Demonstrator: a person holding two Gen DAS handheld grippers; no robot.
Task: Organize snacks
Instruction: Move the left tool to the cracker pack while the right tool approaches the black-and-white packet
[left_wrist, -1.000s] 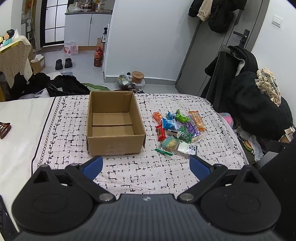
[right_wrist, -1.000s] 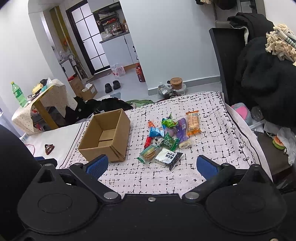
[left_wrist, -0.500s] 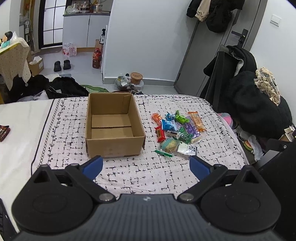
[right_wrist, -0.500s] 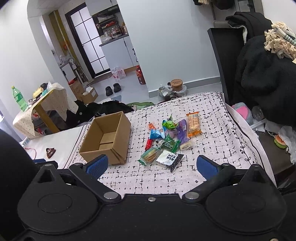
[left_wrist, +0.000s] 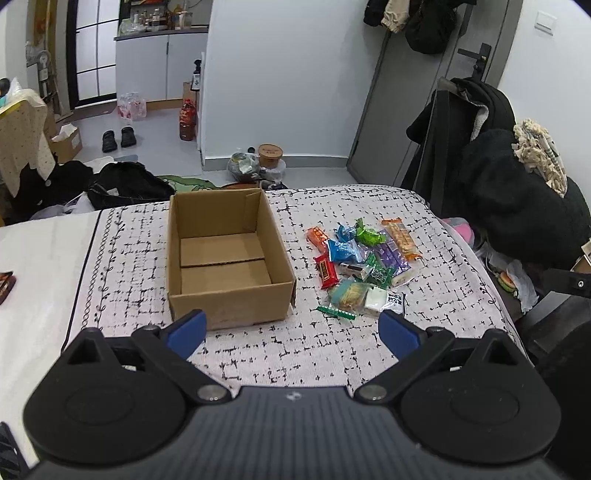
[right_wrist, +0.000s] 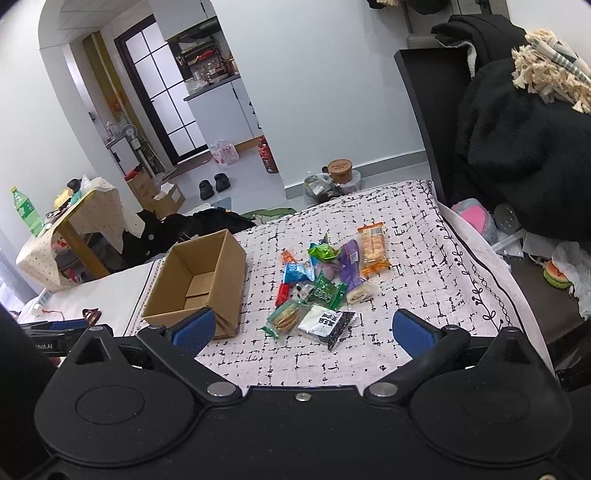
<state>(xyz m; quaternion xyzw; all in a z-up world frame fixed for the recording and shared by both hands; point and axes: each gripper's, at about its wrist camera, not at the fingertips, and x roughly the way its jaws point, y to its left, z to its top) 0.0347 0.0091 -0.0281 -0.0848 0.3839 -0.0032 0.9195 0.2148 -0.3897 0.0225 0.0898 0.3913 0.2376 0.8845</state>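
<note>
Nothing is sitting in the cardboard box (left_wrist: 225, 258) yet. Snacks (left_wrist: 360, 264) are lying piled at frame centre-right, both hand-held grippers, left (left_wrist: 291, 330) and right (right_wrist: 301, 330), hovering released.

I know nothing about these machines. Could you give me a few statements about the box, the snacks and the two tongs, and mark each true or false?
1. The cardboard box holds nothing. True.
2. The pile of snacks lies loose on the patterned cloth beside the box. True.
3. The left tongs grip a red packet. False: they are open and hold nothing.
4. The right tongs are open. True.
5. The orange cracker pack sits inside the box. False: it lies at the pile's far edge.
</note>
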